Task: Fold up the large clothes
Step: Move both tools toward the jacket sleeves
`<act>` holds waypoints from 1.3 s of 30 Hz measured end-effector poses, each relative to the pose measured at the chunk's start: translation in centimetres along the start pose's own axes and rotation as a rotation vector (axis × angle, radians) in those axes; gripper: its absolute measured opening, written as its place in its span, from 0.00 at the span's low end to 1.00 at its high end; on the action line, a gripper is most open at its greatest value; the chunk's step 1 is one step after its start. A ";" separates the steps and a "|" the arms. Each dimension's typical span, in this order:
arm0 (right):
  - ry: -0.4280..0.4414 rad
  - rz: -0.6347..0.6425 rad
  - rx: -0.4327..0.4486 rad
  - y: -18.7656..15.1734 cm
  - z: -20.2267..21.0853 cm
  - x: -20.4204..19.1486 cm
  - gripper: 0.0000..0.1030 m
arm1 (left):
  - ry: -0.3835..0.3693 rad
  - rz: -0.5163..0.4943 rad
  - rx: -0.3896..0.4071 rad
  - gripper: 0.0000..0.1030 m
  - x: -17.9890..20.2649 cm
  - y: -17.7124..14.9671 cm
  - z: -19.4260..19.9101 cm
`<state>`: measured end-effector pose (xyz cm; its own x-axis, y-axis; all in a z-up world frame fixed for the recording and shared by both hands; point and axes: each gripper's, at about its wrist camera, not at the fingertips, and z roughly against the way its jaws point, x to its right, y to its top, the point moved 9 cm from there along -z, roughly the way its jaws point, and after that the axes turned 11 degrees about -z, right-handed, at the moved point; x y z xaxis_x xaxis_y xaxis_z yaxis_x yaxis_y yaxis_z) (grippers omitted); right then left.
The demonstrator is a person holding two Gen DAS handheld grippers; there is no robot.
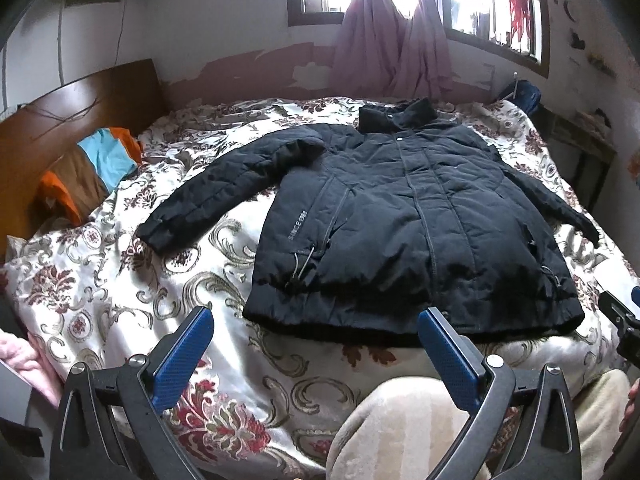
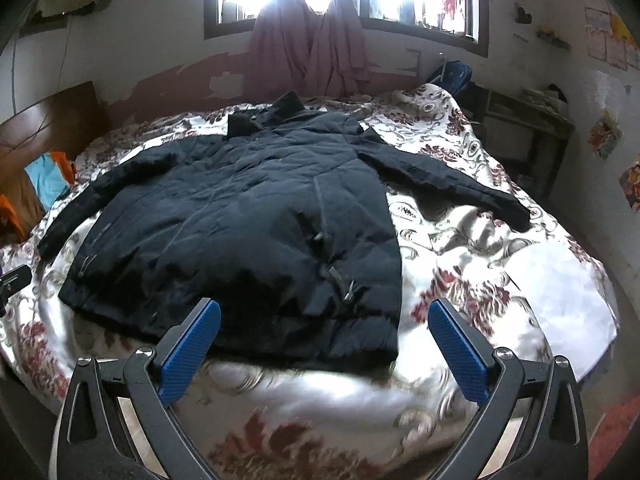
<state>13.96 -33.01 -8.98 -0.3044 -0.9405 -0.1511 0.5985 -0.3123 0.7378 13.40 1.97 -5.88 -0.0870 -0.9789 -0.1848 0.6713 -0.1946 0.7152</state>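
A large black padded jacket (image 1: pixel 400 216) lies flat and front up on the bed, collar toward the window, both sleeves spread out; it also shows in the right wrist view (image 2: pixel 248 216). My left gripper (image 1: pixel 316 320) is open and empty, held just short of the jacket's hem near its left corner. My right gripper (image 2: pixel 324 312) is open and empty, over the hem near its right corner. The right gripper's tip shows at the edge of the left wrist view (image 1: pixel 624 320).
The bed has a floral quilt (image 1: pixel 120 280) and a wooden headboard (image 1: pixel 80 112) at the left. An orange, blue and brown pillow (image 1: pixel 92 172) lies by the headboard. A cream blanket (image 1: pixel 400 432) sits at the near edge. Pink curtains (image 1: pixel 392 48) hang at the window. A desk (image 2: pixel 528 128) stands at the right.
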 end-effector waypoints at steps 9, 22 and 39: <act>-0.004 -0.229 0.102 5.4 -9.2 9.2 0.99 | 0.004 0.002 -0.007 1.00 3.7 4.7 -4.9; -0.058 -0.663 -0.005 15.8 -29.0 22.5 0.99 | -0.034 -0.107 0.077 1.00 17.9 19.3 -17.0; -0.002 -0.918 0.040 15.2 -36.1 31.1 0.64 | -0.262 -0.154 -0.010 1.00 36.5 29.0 -31.6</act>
<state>40.36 -71.84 -26.24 -0.6488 -0.3256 -0.6877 0.0951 -0.9314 0.3512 52.95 -37.45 -13.18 -0.3745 -0.9208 -0.1093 0.6422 -0.3426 0.6857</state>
